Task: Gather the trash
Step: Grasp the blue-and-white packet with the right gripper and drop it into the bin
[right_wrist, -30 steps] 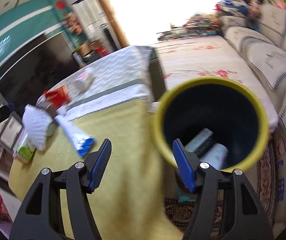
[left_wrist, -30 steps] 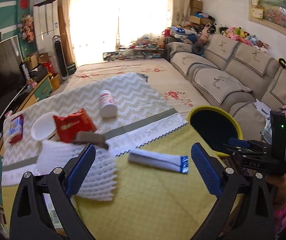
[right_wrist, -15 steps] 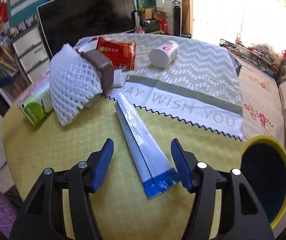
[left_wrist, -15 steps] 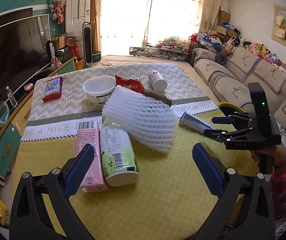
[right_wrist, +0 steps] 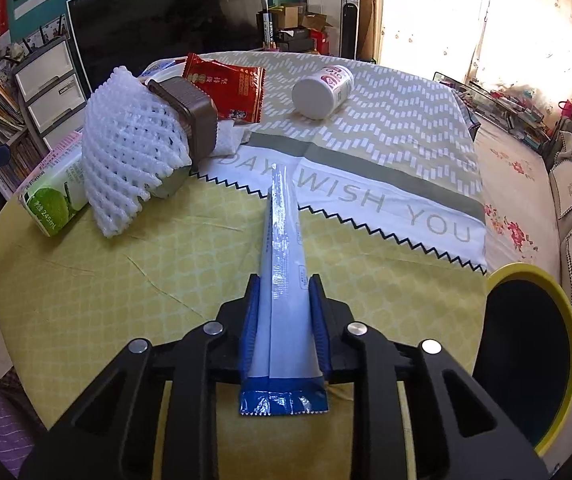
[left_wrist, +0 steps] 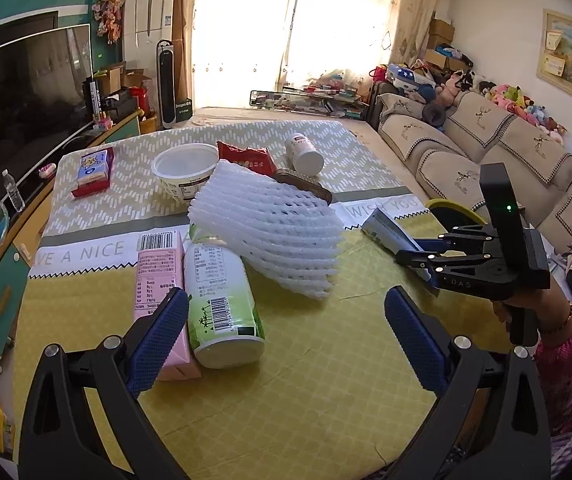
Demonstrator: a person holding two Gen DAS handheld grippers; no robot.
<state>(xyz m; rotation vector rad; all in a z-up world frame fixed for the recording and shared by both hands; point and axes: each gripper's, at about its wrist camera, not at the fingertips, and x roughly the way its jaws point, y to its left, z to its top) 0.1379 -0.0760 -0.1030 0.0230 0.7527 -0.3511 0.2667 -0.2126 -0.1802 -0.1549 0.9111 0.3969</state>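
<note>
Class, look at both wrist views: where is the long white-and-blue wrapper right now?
In the right wrist view the white-and-blue wrapper lies on the yellow tablecloth, its blue end pinched in the right gripper, left of the yellow-rimmed bin.

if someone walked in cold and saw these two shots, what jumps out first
Probably the long white wrapper with a blue end, lying on the yellow tablecloth with the right gripper closed on its sides; the jaws have just been closing. Next, the big white foam fruit net heaped mid-table over a green-labelled bottle. The yellow-rimmed bin waits just off the table's right edge.
</note>
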